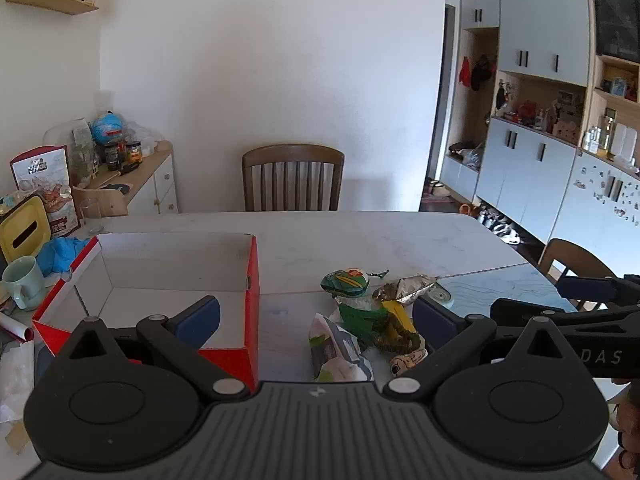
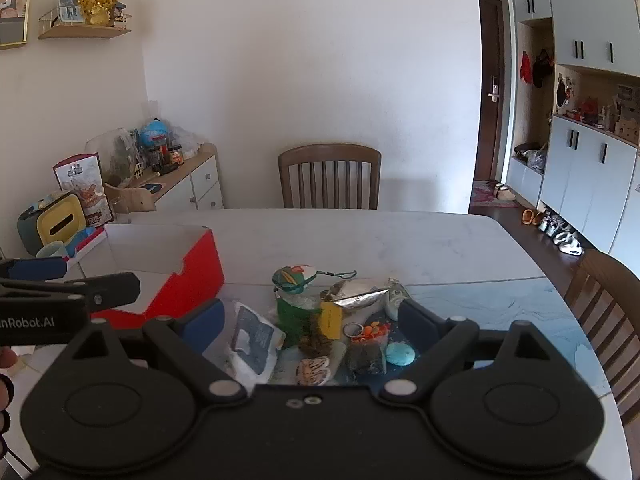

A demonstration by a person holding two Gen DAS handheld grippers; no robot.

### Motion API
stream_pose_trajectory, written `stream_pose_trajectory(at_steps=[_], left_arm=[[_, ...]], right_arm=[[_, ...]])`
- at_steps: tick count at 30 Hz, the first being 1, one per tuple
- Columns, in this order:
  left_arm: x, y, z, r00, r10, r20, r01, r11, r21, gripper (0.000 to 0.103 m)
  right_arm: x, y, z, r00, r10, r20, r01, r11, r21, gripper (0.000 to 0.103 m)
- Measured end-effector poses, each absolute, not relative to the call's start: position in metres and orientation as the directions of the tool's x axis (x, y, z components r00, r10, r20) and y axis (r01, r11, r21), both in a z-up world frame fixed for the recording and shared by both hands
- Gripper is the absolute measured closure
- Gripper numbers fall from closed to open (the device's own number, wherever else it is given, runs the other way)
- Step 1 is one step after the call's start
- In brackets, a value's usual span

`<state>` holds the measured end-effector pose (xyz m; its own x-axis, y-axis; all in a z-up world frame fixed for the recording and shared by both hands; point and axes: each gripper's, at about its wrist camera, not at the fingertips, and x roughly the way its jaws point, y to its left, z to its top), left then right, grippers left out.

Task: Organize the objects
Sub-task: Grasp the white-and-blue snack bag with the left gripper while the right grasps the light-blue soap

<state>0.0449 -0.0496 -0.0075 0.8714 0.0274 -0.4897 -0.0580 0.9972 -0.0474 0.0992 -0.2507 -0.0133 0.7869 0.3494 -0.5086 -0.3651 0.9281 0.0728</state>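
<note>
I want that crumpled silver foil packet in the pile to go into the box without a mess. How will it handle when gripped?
The silver foil packet looks creased and partly flattened, so it will likely crush between the pads rather than stay stiff. It seems light. Its shiny skin may slip, and it leans on neighbouring things in the pile, so lifting it could drag them.

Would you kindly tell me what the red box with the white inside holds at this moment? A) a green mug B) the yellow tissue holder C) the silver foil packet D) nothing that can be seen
D: the red box shows only its bare white floor and walls in both wrist views, while the pile of small items lies on the table beside it.
</note>
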Motion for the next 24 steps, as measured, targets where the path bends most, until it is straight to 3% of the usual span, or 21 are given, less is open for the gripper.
stream_pose_trajectory(at_steps=[11,24], left_arm=[[0.087,-0.072,-0.028,0.819,0.037,-0.573,-0.107,0.99,-0.088,0.0],[0.161,-0.094,-0.085,0.704,0.096,-0.704,-0.11,0.994,0.025,0.0]], right_arm=[[0.156,-0.29,-0.031,0.753,0.345,-0.561,-0.402,0.915,0.023,0.014],[0.234,-0.318,-0.112,0.652,0.326,-0.684,-0.471,0.882,-0.029,0.028]])
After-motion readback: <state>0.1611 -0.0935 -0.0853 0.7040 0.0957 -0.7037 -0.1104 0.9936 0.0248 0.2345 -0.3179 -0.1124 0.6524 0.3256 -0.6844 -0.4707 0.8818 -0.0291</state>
